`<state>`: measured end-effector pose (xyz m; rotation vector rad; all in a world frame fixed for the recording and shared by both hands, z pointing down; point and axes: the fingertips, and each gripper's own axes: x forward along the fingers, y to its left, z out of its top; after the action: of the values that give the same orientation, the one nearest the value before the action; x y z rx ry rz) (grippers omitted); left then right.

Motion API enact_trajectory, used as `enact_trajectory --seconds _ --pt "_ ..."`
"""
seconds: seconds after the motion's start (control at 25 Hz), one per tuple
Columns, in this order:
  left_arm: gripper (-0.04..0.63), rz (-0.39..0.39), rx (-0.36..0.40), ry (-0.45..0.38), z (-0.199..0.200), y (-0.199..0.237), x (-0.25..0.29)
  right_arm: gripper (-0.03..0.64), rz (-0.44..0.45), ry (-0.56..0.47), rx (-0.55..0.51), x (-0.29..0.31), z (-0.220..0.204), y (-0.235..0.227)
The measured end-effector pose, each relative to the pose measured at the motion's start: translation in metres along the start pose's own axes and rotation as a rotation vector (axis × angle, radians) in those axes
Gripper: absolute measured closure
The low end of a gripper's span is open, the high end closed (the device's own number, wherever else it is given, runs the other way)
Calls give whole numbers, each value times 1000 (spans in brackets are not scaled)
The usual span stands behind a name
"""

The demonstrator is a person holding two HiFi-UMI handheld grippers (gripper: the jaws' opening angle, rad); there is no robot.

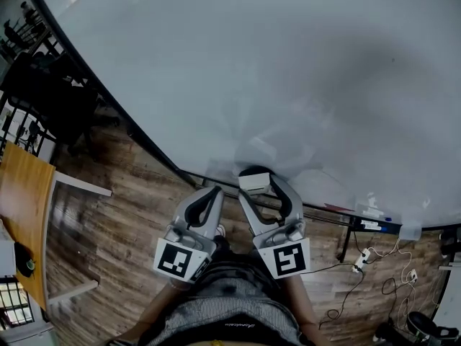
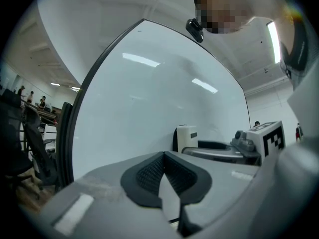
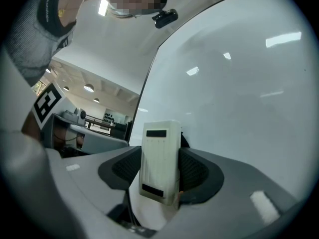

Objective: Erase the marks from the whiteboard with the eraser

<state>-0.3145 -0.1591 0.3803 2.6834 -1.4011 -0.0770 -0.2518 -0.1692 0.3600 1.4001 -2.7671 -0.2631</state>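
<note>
Right gripper point(image 1: 256, 187) clamped on white eraser point(image 3: 159, 159), low against the whiteboard point(image 1: 288, 71) | left gripper point(image 2: 163, 158) jaws together, empty, just beside | no marks visible | advice: keep felt flat, press evenly, overlap strokes.

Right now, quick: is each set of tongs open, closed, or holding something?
Left tongs: closed, nothing between them.
Right tongs: closed on the eraser.

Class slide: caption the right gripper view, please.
Right gripper shut on a white rectangular plastic eraser before the glossy whiteboard.
</note>
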Motion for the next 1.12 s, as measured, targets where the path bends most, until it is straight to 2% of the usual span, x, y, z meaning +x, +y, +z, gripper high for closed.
enact_trajectory --seconds 0.4,1.12 --pt "592 33 10 6 4 56 -26 374 31 -7 -7 47 2 39" --pt "592 164 11 6 10 131 -76 374 150 -5 -7 123 3 104"
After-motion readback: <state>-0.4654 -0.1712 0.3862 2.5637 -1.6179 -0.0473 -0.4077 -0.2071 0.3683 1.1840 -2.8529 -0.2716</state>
